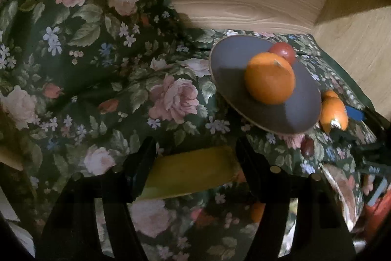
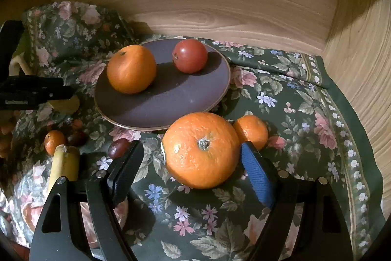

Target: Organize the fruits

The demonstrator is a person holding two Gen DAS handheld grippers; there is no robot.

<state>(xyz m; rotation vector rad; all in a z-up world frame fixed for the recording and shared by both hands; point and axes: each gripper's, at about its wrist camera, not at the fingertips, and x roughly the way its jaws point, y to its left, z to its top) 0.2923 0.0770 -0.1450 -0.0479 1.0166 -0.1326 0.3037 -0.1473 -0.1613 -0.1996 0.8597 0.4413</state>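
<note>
Basically both hand-held grippers stand apart, right (image 2: 190,163) straddling the orange (image 2: 200,149), left (image 1: 193,168) straddling the banana (image 1: 193,170), for the plate (image 2: 146,111).

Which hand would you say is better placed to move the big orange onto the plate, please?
Right, probably: the right gripper is open around the big orange, beside the plate. The left gripper straddles a banana.
</note>
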